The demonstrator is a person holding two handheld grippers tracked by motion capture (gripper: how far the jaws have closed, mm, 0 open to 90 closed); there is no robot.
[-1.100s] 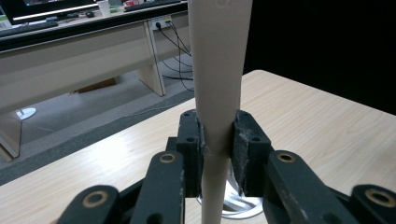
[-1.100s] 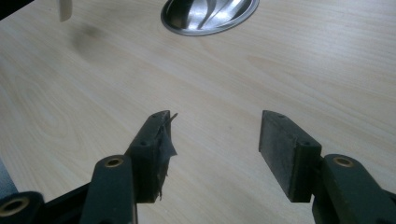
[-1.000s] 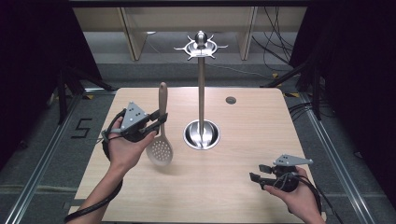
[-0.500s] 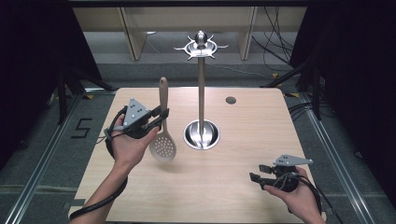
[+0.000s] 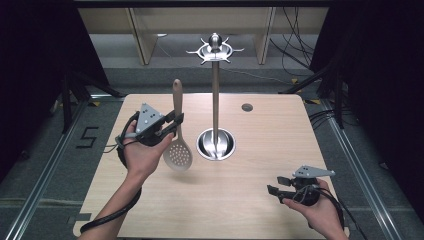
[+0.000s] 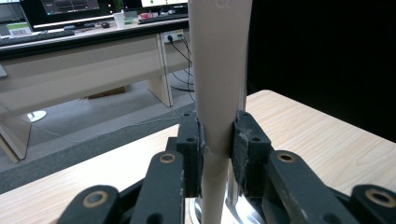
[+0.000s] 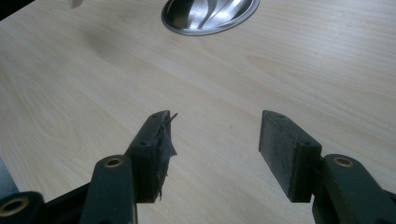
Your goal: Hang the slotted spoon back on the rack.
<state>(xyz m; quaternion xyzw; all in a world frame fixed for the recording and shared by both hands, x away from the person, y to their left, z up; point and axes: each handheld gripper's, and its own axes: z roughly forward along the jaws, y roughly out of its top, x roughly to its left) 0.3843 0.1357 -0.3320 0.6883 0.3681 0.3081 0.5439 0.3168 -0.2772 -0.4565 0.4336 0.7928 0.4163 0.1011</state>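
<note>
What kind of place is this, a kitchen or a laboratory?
Most likely a lab or office set up for recording, not a kitchen: a bare wooden table between black curtains, cables on the floor, and desks with monitors behind.

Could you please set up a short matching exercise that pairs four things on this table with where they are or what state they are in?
Things:
1. beige slotted spoon
2. left gripper
3. right gripper
4. tall steel utensil stand with a round base

States:
A. open, nothing between its fingers, low over the near right of the light wooden table
B. upright at the table's middle, hooks bare
C. held upright, perforated bowl downward
D. shut on a handle

Pairs: 1-C, 2-D, 3-A, 4-B
</note>
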